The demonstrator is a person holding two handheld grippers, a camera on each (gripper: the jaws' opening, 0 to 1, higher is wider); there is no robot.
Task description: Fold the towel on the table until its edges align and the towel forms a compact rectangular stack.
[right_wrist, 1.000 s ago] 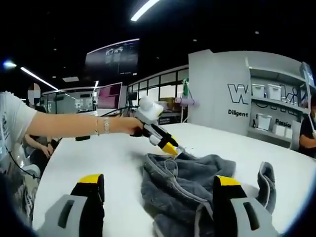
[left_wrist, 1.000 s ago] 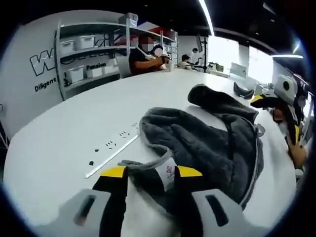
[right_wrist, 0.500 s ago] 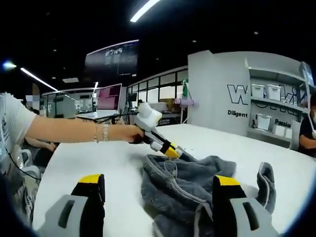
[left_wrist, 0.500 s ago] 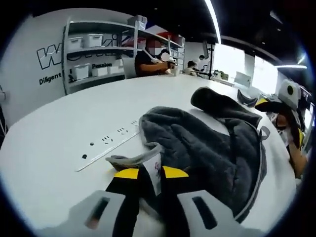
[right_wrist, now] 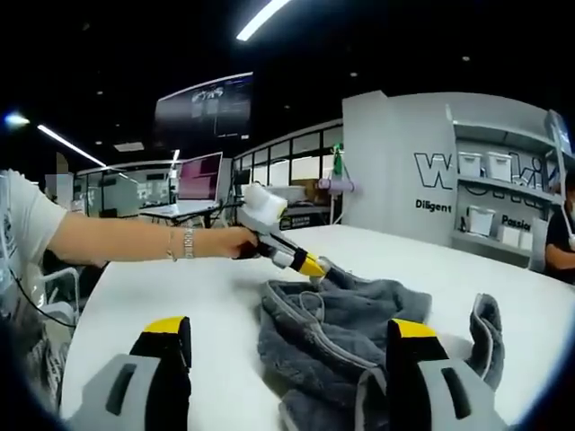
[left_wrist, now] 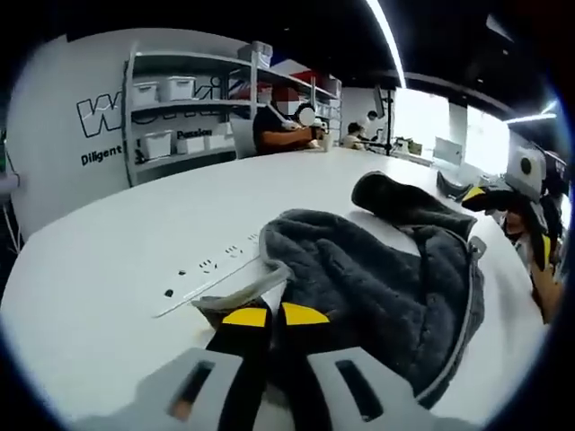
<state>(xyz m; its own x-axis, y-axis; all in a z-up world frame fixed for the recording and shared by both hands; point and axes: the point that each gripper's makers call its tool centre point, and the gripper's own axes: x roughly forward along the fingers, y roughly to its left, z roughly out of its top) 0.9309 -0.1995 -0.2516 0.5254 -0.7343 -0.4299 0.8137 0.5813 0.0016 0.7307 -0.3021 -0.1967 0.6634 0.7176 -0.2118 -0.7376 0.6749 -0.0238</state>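
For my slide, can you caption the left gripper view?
Left hand-held gripper shut on the crumpled grey towel on the white table.

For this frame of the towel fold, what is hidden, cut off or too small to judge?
- Left gripper view: the towel edge pinched by the left tool is covered by its closed jaws.
- Right gripper view: the towel's near edge is cut off by the bottom edge, between the right tool's open jaws.
- Right gripper view: shelf bins too small to read.
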